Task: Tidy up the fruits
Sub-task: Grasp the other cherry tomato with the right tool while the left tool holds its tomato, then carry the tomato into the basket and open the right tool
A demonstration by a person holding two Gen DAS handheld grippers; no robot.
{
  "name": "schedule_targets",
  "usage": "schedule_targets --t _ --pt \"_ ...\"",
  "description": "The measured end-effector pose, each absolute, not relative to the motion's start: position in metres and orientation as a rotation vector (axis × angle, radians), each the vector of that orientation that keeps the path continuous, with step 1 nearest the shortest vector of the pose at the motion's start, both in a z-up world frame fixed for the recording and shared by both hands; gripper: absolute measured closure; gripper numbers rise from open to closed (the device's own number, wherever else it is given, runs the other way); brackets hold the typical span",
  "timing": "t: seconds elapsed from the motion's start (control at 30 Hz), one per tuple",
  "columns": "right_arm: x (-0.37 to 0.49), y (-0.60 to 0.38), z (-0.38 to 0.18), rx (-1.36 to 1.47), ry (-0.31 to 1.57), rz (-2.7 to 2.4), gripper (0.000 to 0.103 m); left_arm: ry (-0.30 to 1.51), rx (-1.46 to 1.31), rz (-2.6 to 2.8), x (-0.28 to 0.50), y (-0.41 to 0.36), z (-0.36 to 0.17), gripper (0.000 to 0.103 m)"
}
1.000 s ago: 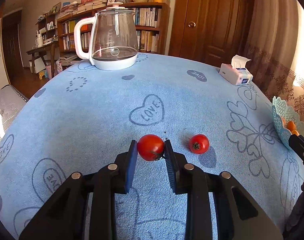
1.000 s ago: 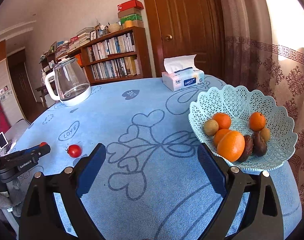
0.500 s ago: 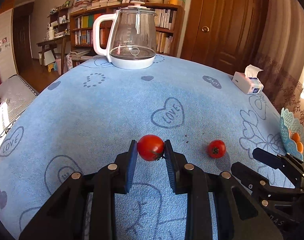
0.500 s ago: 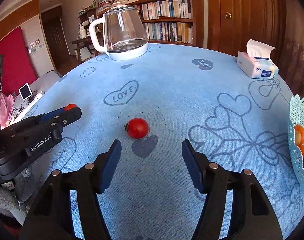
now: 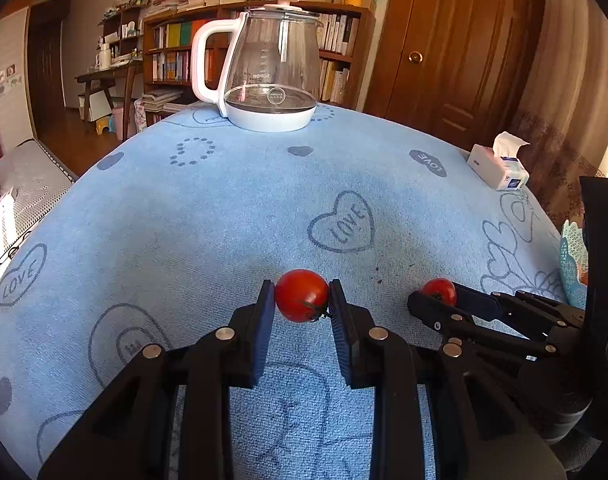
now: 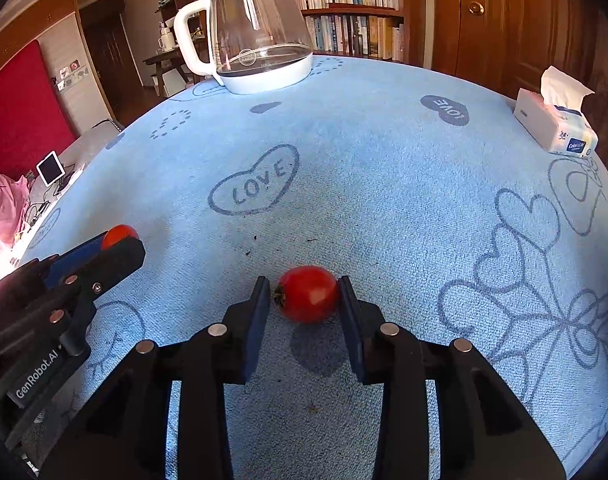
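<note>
Two red cherry tomatoes are in play on the blue tablecloth (image 5: 223,208). My left gripper (image 5: 301,304) is shut on one tomato (image 5: 299,292), held just above the cloth. To its right my right gripper (image 6: 304,300) points down at the second tomato (image 6: 308,294), which sits on the cloth between its blue pads. Those jaws are closing onto it, and the pads meet its sides. The left wrist view shows that gripper (image 5: 438,302) from the side with the tomato (image 5: 440,289) peeking out. The fruit basket (image 5: 570,264) is a pale blue sliver at the far right.
A glass kettle (image 5: 271,80) on a white base stands at the table's far side. A tissue box (image 6: 556,124) lies near the far right edge. Bookshelves and a wooden door are behind the table. A seat with a phone is at the left.
My right gripper swung left away from the basket, came down over the loose tomato and closed its wide jaws around it. The left gripper stayed put, still holding its tomato.
</note>
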State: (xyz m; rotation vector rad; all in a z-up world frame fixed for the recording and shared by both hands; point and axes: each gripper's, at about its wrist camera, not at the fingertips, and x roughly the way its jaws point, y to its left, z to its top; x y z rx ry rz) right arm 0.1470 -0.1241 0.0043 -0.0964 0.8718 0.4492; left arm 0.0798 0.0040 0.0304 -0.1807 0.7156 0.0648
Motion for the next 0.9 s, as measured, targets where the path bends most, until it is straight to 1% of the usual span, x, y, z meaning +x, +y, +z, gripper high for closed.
schedule_targets --t 0.07,0.47,0.9 --pt "0.146 -0.126 0.005 -0.092 0.868 0.450 0.072 0.715 -0.180 0.062 0.080 0.004 0.030 0.075" --pt "0.128 -0.147 0.013 -0.018 0.813 0.421 0.073 0.695 -0.165 0.004 0.076 -0.005 0.033 0.075" --pt "0.117 -0.193 0.034 0.075 0.724 0.321 0.073 0.691 -0.154 0.000 0.075 -0.008 0.033 0.075"
